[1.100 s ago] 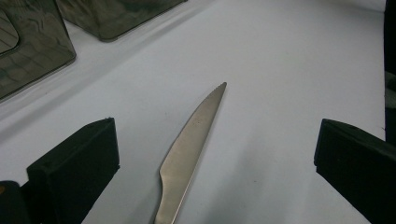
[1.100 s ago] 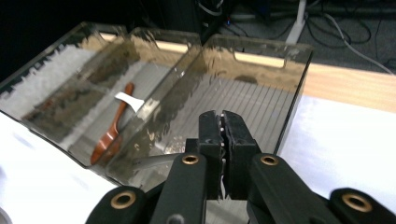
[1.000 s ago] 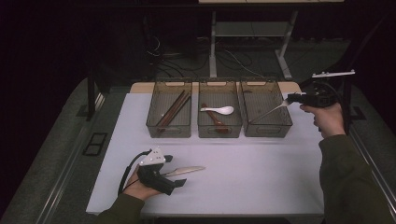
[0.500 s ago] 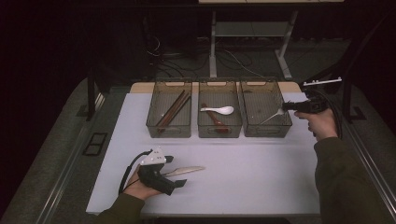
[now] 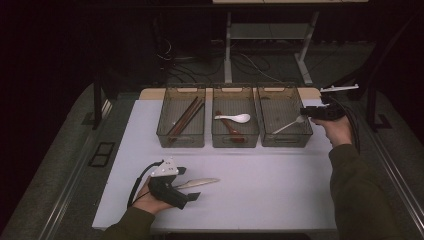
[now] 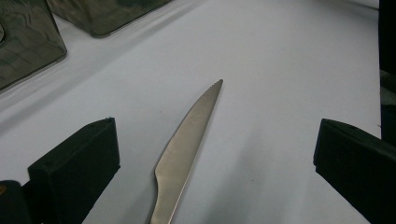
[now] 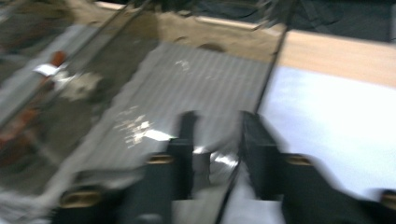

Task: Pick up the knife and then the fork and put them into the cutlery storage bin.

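A steel table knife (image 5: 198, 183) (image 6: 187, 144) lies flat on the white table (image 5: 270, 190) at the front left. My left gripper (image 5: 188, 186) (image 6: 215, 123) rests open around its handle end, one jaw on each side and neither touching it. At the back right, my right gripper (image 5: 303, 113) (image 7: 217, 119) is shut on the handle of a metal utensil (image 5: 289, 125) (image 7: 219, 156). The utensil slants down into the right bin (image 5: 285, 142) (image 7: 187, 79). The right gripper view is blurred.
Three clear bins stand in a row at the back of the table. The left bin (image 5: 181, 142) holds brown chopsticks (image 5: 186, 116). The middle bin (image 5: 235, 143) holds a white spoon (image 5: 234, 118) and a brown spoon (image 5: 229, 128). A wooden strip (image 7: 336, 51) runs behind the bins.
My right gripper has moved down and left with the metal utensil, so the utensil now reaches lower into the right bin. The left gripper and knife have stayed put.
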